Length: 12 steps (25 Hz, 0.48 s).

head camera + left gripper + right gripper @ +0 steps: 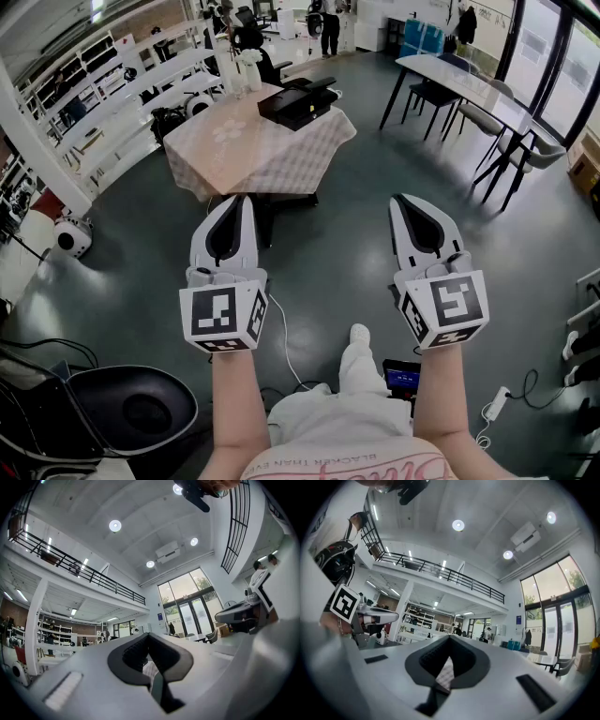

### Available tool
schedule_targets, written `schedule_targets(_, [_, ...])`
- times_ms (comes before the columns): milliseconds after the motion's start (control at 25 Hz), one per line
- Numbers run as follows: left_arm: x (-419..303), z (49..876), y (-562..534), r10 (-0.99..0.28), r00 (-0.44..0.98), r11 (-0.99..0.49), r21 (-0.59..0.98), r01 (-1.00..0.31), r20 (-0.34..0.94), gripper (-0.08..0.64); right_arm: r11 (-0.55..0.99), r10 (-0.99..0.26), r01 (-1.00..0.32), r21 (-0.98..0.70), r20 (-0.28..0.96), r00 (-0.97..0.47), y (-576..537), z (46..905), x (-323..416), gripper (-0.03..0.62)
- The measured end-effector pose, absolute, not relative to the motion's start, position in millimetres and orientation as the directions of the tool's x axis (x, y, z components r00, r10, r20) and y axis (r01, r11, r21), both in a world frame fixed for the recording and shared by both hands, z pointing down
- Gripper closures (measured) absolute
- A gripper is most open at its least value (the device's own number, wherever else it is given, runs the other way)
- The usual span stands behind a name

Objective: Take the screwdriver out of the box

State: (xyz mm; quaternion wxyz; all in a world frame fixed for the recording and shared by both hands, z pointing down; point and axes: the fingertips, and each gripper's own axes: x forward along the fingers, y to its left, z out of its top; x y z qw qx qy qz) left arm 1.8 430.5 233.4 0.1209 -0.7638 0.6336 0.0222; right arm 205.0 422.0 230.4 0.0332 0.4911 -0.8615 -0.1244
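A black box lies on the far side of a table with a checked cloth, some way ahead of me. No screwdriver shows in any view. My left gripper and right gripper are held side by side above the grey floor, short of the table, both pointing towards it. The left gripper has its jaws together with nothing between them. The right gripper is also shut and empty. Through each jaw gap only a sliver of the checked cloth shows.
A white vase stands on the cloth behind the box. A long white table with chairs stands at the right. White shelving runs along the left. A dark round seat and cables lie by my feet.
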Motion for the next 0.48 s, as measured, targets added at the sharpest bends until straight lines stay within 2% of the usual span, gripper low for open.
schedule_targets(480, [-43.3, 243.6, 405.4, -0.974, 0.137, -0.118, -0.113, -0.987, -0.181, 0.55, 0.512, -0.84, -0.81, 0.285, -0.032, -0.542, 381.1, 235.9, 170.4, 0.588])
